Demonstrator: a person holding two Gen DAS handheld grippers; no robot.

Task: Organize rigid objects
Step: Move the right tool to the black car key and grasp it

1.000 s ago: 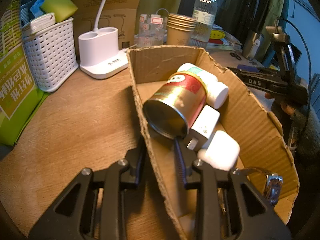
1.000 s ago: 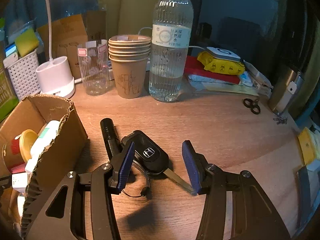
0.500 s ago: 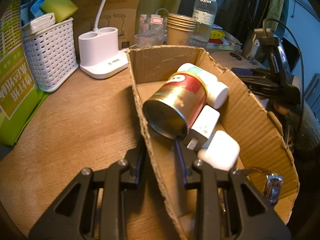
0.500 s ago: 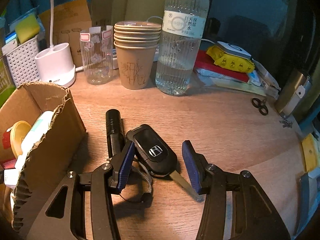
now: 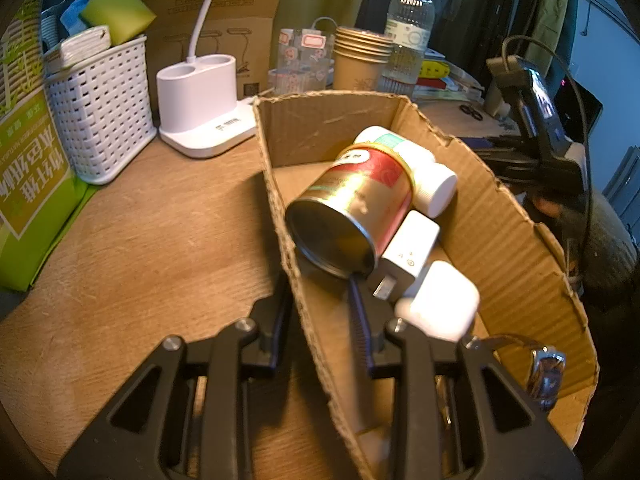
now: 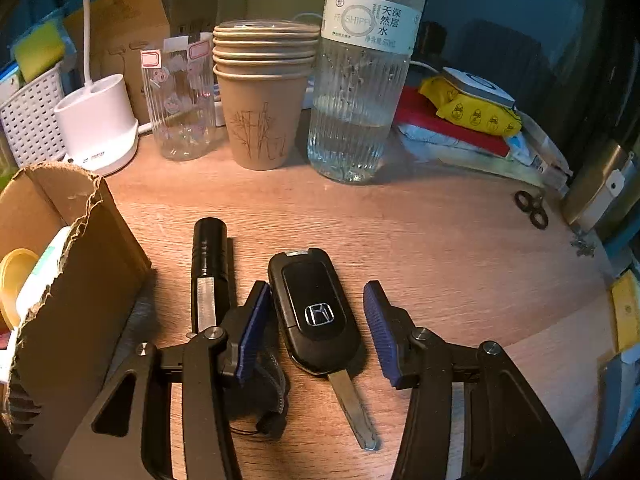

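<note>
On the left, the cardboard box (image 5: 500, 216) wall is straddled by the left gripper (image 5: 320, 300); whether its jaws clamp it cannot be told. One tin can (image 5: 352, 216), one white bottle (image 5: 424, 176), one charger (image 5: 408, 256) and one white case (image 5: 440, 304) are held inside. Rightward on the desk (image 6: 440, 248), one flashlight (image 6: 208, 264) lies beside one car key (image 6: 316, 312), over which the right gripper (image 6: 316, 320) has been advanced within the last second, jaws apart; a grasp seems imminent.

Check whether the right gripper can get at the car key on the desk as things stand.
Probably yes. The right gripper is open, with one finger on each side of the car key, which lies flat on the desk. The black flashlight lies outside the left finger, so nothing seems to block closing.
</note>
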